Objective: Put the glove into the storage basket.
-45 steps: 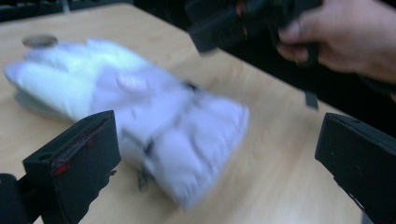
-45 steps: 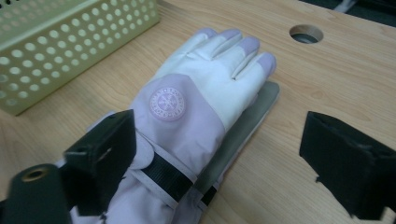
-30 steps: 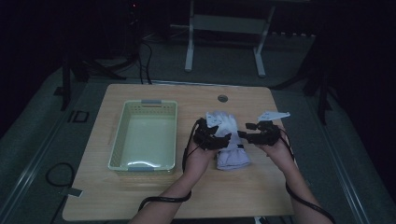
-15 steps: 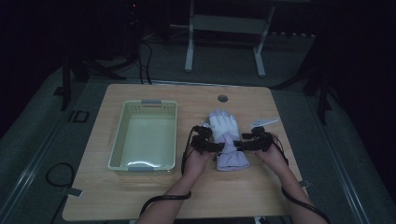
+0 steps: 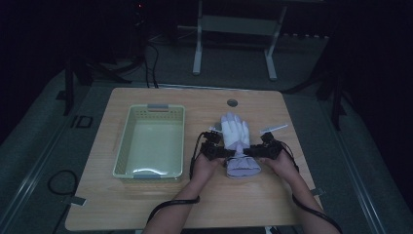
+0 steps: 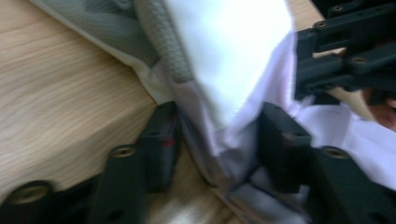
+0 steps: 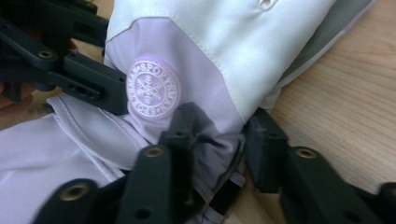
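While your left gripper (image 5: 229, 153) and right gripper (image 5: 247, 152) have just been closing, each pinches the glove (image 5: 237, 141) at its wrist (smooth white shell, lilac cuff, round embossed badge), flat on the wood-grain table (image 5: 160, 204); beyond, a pale-green mesh basket (image 5: 125, 141), dark room.

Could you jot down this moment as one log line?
left gripper: just closed on glove wrist | right gripper: just closed on same | glove: flat on table | basket: left of glove

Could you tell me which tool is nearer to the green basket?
Left. The left tool grips the glove on the side facing the green basket; the right tool grips the glove's far side.
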The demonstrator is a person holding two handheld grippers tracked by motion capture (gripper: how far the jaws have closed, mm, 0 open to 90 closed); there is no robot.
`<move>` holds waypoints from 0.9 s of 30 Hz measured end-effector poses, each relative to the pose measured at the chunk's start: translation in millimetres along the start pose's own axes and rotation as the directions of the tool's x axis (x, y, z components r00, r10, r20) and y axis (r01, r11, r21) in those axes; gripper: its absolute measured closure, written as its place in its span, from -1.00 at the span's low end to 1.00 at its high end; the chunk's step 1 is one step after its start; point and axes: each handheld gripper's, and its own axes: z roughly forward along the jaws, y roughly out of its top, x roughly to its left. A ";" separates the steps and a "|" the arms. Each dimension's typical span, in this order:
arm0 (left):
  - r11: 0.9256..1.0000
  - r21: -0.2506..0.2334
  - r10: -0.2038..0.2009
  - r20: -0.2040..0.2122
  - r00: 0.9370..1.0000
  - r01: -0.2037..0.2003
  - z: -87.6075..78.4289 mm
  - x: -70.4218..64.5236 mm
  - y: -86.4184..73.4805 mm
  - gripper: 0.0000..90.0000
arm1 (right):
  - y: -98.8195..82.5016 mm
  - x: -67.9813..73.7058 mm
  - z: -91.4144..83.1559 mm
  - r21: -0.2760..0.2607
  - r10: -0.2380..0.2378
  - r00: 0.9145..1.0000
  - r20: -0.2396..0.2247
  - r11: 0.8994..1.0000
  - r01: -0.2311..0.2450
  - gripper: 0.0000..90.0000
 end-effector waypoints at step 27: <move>0.992 -0.022 0.125 -0.009 0.992 -0.125 -61.1 -40.2 24.2 0.66 | 17.6 49.3 -46.8 -0.132 -0.008 0.996 0.087 0.991 0.020 0.80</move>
